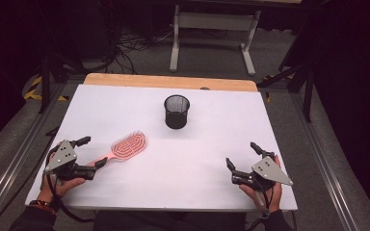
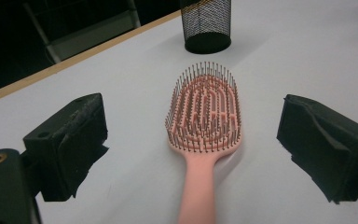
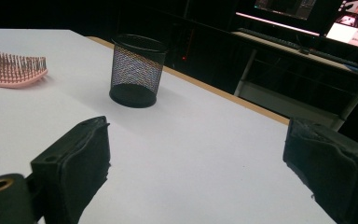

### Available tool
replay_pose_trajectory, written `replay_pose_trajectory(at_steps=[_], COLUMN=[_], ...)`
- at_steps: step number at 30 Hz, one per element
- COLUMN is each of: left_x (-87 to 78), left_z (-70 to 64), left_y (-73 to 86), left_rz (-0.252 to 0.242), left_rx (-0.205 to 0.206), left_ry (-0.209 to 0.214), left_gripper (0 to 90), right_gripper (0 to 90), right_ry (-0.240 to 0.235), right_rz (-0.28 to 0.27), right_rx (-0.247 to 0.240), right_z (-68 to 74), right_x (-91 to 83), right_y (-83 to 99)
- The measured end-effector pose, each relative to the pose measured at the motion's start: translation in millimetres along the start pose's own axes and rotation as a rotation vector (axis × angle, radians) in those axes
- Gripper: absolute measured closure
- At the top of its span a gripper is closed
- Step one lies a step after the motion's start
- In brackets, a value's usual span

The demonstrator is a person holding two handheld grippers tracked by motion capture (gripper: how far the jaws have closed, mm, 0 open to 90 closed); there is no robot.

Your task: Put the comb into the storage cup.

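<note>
Pink plastic bristle hairbrush [image 2: 203, 116] with its handle end cut off by the lower edge in the left gripper view and all but its head tip [image 3: 10, 70] cropped at left in the right gripper view

A white desk [image 1: 183, 168] with a wooden far edge carries two things. A pink hairbrush [image 1: 125, 147] lies bristles-up toward the left, and a black mesh pen cup [image 1: 177, 111] stands upright near the middle, well apart from the brush.
</note>
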State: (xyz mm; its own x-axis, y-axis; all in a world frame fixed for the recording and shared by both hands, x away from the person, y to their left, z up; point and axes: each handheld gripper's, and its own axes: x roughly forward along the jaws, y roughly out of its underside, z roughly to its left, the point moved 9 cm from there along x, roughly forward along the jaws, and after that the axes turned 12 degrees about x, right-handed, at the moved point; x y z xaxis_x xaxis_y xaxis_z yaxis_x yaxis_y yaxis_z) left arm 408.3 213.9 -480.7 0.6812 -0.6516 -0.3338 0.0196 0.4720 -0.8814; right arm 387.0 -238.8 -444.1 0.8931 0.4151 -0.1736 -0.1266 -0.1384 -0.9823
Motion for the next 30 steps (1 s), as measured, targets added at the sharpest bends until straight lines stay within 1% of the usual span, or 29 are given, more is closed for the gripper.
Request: replay_pose_trajectory(at_steps=[2, 5, 7, 9, 10, 12, 14, 16, 20, 23, 24, 25, 26, 27, 28, 29, 30], left_x=[0.2, 0.0, -0.9, -0.9, -1.0, -1.4, -2.1, -3.6, -6.0, -7.0, -7.1, -7.1, -7.1, -6.7, -5.8, -5.3, -3.9], left_z=[0.1, 1.0, 4.2, 4.9, 5.9, 6.3, 5.6, 5.3, 6.5, 8.5, 10.4, 11.3, 11.3, 12.6, 12.8, 12.7, 13.2], left_y=[0.9, 1.0, 0.8, 1.0, 0.6, 2.4, 3.6, 5.1, 6.1, 7.4, 8.1, 8.7, 8.7, 9.6, 10.8, 11.2, 11.9], left_rz=[0.012, 0.013, 0.01, 0.013, 0.007, 0.021, 0.027, 0.039, 0.054, 0.073, 0.085, 0.096, 0.096, 0.116, 0.149, 0.163, 0.193], left_rx=[0.007, 0.005, -0.007, -0.009, -0.013, -0.013, -0.015, -0.016, -0.018, -0.026, -0.027, -0.034, -0.034, -0.042, -0.049, -0.049, -0.044], left_ry=[0.001, 0.002, -0.002, -0.003, -0.007, -0.002, 0.001, 0.005, 0.003, 0.008, 0.003, 0.015, 0.015, 0.035, 0.081, 0.103, 0.121], left_gripper=[9.2, 9.0, 9.0, 9.0, 9.0, 9.0, 9.0, 9.0, 9.1, 9.1, 9.1, 9.1, 8.8, 8.7, 8.7, 8.6, 8.5], right_gripper=[8.1, 8.0, 8.0, 8.0, 8.0, 7.9, 7.9, 7.9, 7.9, 7.9, 7.9, 7.9, 7.9, 7.9, 7.9, 7.9, 7.9], right_ry=[-0.002, -0.006, -0.008, -0.01, -0.011, -0.009, -0.01, -0.016, -0.03, -0.037, -0.039, -0.04, -0.04, -0.044, -0.043, -0.042, -0.042], right_rz=[0.003, 0.007, 0.012, 0.016, 0.019, 0.024, 0.021, 0.02, 0.031, 0.037, 0.039, 0.041, 0.041, 0.046, 0.046, 0.048, 0.051], right_rx=[0.0, 0.005, 0.01, 0.01, 0.009, 0.003, 0.008, 0.014, 0.007, 0.002, 0.0, 0.001, 0.001, 0.007, 0.007, 0.008, 0.009], right_z=[-0.2, -0.2, 0.6, 1.1, 1.4, 1.6, 1.1, 1.3, 4.2, 5.9, 6.2, 6.4, 6.4, 6.6, 6.4, 6.2, 6.1], right_x=[0.2, 1.2, 2.5, 3.0, 3.2, 3.6, 4.3, 6.0, 9.6, 11.8, 12.5, 13.1, 13.1, 13.8, 13.7, 13.7, 13.7], right_y=[0.3, 1.0, 1.7, 2.3, 2.9, 3.8, 3.1, 2.2, 4.3, 4.9, 5.2, 5.5, 5.5, 6.4, 6.6, 7.0, 7.3])
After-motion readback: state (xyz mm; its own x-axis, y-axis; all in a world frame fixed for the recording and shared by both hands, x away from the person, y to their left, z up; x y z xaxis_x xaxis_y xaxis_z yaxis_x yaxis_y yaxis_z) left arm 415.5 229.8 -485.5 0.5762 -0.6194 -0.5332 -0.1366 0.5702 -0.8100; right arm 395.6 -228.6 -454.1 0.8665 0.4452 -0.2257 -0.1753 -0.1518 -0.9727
